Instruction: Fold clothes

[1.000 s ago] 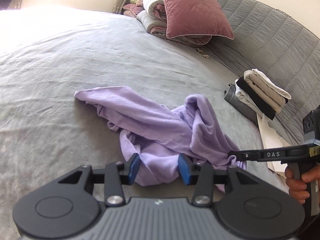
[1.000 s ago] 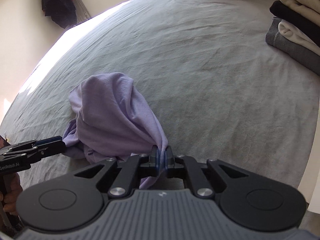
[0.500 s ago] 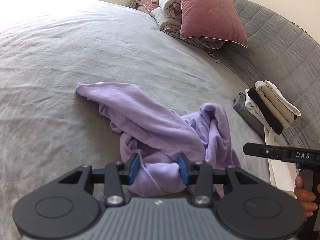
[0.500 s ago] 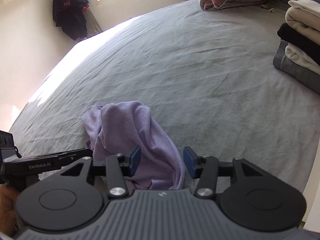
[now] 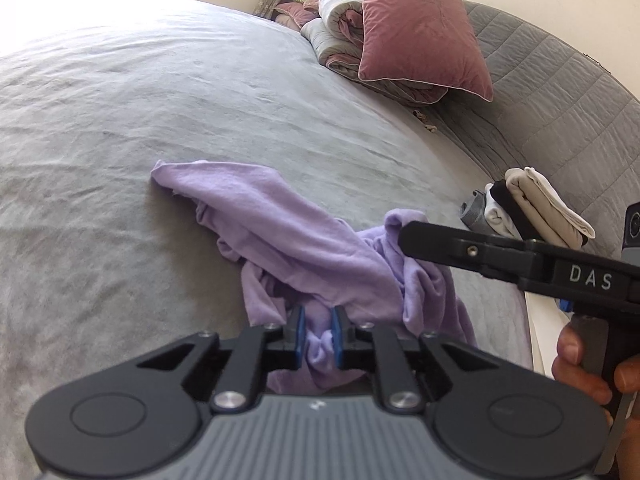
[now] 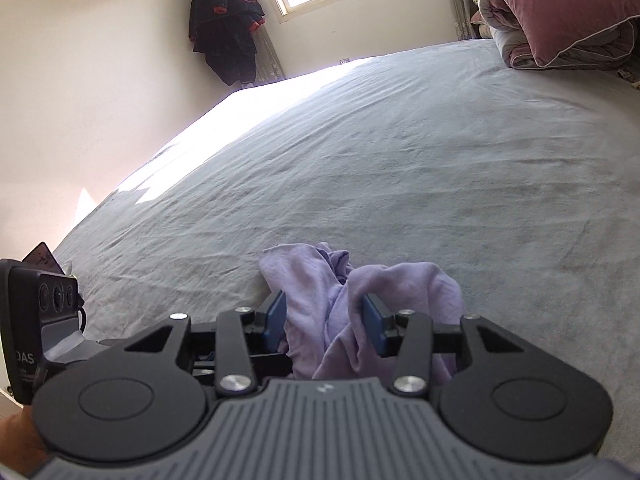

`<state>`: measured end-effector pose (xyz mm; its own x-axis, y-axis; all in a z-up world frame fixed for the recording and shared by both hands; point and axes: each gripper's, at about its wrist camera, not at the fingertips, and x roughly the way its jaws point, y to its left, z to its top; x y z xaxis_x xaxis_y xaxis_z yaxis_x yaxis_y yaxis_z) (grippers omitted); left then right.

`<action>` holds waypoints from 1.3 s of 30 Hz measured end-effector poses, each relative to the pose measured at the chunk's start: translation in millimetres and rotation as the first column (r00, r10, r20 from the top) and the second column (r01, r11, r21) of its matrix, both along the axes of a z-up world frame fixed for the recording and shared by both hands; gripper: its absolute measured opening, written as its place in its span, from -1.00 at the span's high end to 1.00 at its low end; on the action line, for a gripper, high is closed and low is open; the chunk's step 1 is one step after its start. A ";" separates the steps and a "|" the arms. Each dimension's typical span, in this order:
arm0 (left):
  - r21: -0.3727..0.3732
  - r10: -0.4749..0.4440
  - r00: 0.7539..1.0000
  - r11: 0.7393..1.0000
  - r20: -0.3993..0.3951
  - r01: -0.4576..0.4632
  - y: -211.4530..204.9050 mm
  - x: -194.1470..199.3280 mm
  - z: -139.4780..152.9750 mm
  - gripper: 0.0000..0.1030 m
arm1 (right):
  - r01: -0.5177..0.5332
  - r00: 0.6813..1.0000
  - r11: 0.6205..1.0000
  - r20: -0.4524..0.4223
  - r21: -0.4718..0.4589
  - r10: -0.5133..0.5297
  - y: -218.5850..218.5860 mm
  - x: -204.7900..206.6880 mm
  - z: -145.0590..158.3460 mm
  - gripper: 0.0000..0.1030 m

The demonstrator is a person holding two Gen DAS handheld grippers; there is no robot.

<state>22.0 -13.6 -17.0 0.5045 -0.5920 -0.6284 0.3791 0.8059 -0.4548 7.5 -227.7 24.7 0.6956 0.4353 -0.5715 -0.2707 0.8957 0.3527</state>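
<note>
Grey bedspread [image 5: 168,92] carries a crumpled lilac cotton garment [image 5: 288,228]; left gripper [image 5: 317,330] pinches its near edge, right gripper [image 6: 325,316] gapes over it, wanting a corner found before spreading flat.

Left jaws now pinching lilac garment [image 5: 288,236]
</note>
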 end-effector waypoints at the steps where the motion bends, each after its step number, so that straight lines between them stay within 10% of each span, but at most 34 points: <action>1: 0.002 -0.002 1.000 1.000 0.000 0.002 -0.1 -0.5 0.0 0.75 | -0.011 1.000 1.000 -0.003 -0.010 0.011 4.5 1.6 -2.9 0.09; 5: 0.005 -0.005 1.000 1.000 -0.003 0.005 0.8 -1.0 0.2 0.75 | -0.020 1.000 0.993 -0.011 -0.116 0.019 17.3 4.1 -16.5 0.14; 7: 0.009 -0.006 1.000 1.000 -0.006 0.006 2.1 -1.1 -0.2 0.74 | -0.014 1.000 0.981 -0.005 -0.192 0.013 22.7 4.0 -23.4 0.64; 10: -0.004 0.009 1.000 1.000 -0.021 -0.009 6.7 -1.1 -0.1 0.56 | 0.030 0.999 0.983 -0.022 -0.181 -0.034 12.6 1.3 -21.6 0.83; 15: -0.014 0.059 0.998 0.998 -0.013 -0.059 17.1 1.2 2.1 0.25 | 0.097 0.995 0.982 -0.015 -0.162 -0.101 -10.9 -8.3 -13.1 0.84; 39: 0.036 0.077 0.997 0.996 0.005 -0.077 3.1 11.3 -4.7 0.18 | 0.432 0.890 0.878 -0.057 -0.207 -0.452 -124.2 -42.7 -7.6 0.84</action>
<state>33.4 -10.5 -21.7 0.5497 -0.5282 -0.6471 0.3170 0.8486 -0.4235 -35.3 -351.8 17.1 0.7256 -0.0239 -0.6877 0.1969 0.9648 0.1742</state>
